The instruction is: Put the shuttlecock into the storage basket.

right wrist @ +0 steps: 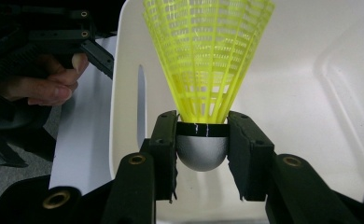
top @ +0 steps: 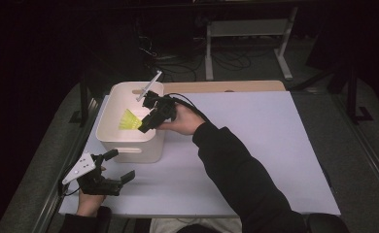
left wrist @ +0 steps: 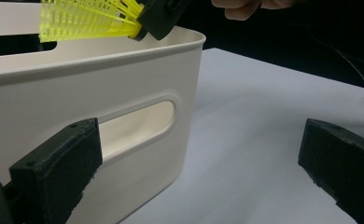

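Right gripper (right wrist: 202, 154) clamped on yellow shuttlecock (right wrist: 207, 60) at its cork, over white bin (top: 111, 138). Featherlight, skirt crushable: best gripped by the firm cork. Left gripper (top: 113, 166) open, empty.

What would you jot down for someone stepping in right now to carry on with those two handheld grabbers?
Right gripper: shut on the yellow shuttlecock, pads on its grey cork base, skirt pointing away from the jaws. It is held over the open white storage bin, above the rim.
Left gripper: open and holding nothing, beside the bin's front wall near the handle slot, over the white table.
Done: shuttlecock picked up and brought over the bin.
Left: probably lower it in, open the jaws and pull the hand clear. The bin floor looks bare where it can be seen.
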Demonstrator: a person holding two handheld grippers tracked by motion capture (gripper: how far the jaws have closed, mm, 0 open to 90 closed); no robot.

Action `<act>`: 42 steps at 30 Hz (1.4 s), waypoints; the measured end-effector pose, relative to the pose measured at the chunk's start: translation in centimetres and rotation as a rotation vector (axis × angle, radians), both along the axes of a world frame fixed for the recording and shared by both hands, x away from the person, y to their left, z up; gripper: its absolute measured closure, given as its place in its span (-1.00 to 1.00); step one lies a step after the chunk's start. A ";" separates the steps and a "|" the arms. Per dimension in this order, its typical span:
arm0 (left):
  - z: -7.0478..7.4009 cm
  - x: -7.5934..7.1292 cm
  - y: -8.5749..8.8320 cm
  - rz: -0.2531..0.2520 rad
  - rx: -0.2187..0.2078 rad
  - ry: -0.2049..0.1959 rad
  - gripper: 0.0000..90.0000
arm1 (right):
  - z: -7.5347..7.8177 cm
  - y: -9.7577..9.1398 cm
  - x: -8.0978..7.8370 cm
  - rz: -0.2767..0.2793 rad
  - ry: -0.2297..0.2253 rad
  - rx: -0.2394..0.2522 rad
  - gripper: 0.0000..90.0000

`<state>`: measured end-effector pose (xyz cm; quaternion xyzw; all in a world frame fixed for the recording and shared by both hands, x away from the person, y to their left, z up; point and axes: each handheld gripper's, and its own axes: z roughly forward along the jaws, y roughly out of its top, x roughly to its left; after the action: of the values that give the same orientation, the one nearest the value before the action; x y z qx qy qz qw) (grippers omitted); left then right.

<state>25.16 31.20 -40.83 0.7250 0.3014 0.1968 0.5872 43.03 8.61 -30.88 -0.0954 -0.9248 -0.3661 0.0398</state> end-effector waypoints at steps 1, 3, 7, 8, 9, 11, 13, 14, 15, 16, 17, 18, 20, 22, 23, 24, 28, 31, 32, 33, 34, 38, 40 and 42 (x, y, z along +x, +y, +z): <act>0.0 0.0 0.0 0.000 0.000 0.000 -1.00 | -0.1 0.0 0.0 -0.001 0.003 0.000 0.40; 0.0 0.0 0.0 -0.001 0.000 0.000 -1.00 | -0.2 0.1 0.0 0.001 0.005 -0.003 0.40; 0.0 0.0 0.0 -0.002 -0.001 0.000 -1.00 | -0.5 0.3 0.1 0.003 0.007 -0.006 0.40; 0.0 0.0 0.0 -0.002 -0.001 0.000 -1.00 | -0.5 0.3 0.1 0.003 0.007 -0.006 0.40; 0.0 0.0 0.0 -0.001 -0.001 0.000 -1.00 | -0.5 0.4 0.1 0.004 0.007 -0.007 0.40; 0.0 0.0 0.0 -0.001 -0.001 0.000 -1.00 | -0.6 0.4 0.1 0.004 0.016 -0.008 0.39; 0.0 0.0 0.0 -0.001 -0.001 0.000 -1.00 | -0.6 0.4 0.1 0.002 0.023 -0.006 0.24; 0.0 0.0 0.0 -0.001 -0.001 0.000 -1.00 | -0.5 0.4 0.2 0.001 0.028 -0.004 0.19; 0.0 0.0 0.0 -0.001 -0.001 0.000 -1.00 | -0.5 0.3 0.2 -0.001 0.027 -0.002 0.14; 0.0 0.0 0.0 -0.001 0.001 0.000 -1.00 | -0.4 0.3 0.2 0.000 0.026 -0.002 0.09; 0.0 0.0 0.0 -0.001 0.000 0.000 -1.00 | -0.4 0.2 0.2 0.000 0.021 -0.002 0.04; 0.0 0.0 0.0 -0.001 0.001 0.000 -1.00 | -0.3 0.2 0.1 0.000 0.016 -0.001 -0.01; 0.0 0.0 0.0 -0.001 0.002 0.000 -1.00 | -0.1 0.0 0.0 -0.008 0.002 -0.003 -0.09; 0.0 0.0 0.0 -0.002 0.002 0.000 -1.00 | 0.2 -0.2 0.0 -0.017 -0.011 0.000 -0.20; 0.0 0.0 0.0 -0.002 0.002 0.000 -1.00 | 0.3 -0.3 -0.1 -0.023 -0.013 0.000 -0.25; 0.0 0.0 0.0 -0.001 0.003 0.000 -1.00 | 0.4 -0.4 0.0 -0.026 -0.015 0.000 -0.28; 0.0 0.0 0.0 0.000 0.003 0.001 -1.00 | 0.9 -0.8 -0.1 -0.051 -0.023 0.002 -0.48; 0.0 0.0 0.0 0.000 0.004 0.000 -1.00 | 1.2 -1.2 -0.2 -0.077 -0.071 -0.006 -0.65; 0.0 0.0 0.0 0.000 0.005 0.000 -1.00 | 1.4 -1.3 -0.2 -0.082 -0.075 -0.003 -0.70; 0.0 0.0 0.0 0.000 0.004 0.001 -1.00 | 1.5 -1.5 -0.3 -0.087 -0.077 0.004 -0.72; 0.0 0.0 0.0 0.000 0.004 0.001 -1.00 | 1.5 -1.5 -0.3 -0.087 -0.077 0.004 -0.72; 0.0 0.0 0.0 0.000 0.005 0.001 -1.00 | 2.3 -2.3 -0.5 -0.092 -0.085 0.029 -0.93; 0.0 0.0 0.0 0.000 0.005 0.001 -1.00 | 2.5 -2.5 -0.6 -0.096 -0.090 0.034 -0.98; 0.0 0.0 0.0 0.000 0.004 0.001 -1.00 | 2.7 -2.8 -0.6 -0.099 -0.090 0.043 -1.00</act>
<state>25.16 31.16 -40.87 0.7263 0.3014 0.1973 0.5854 42.43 5.79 -28.14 -0.1236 -0.9118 -0.3913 -0.0177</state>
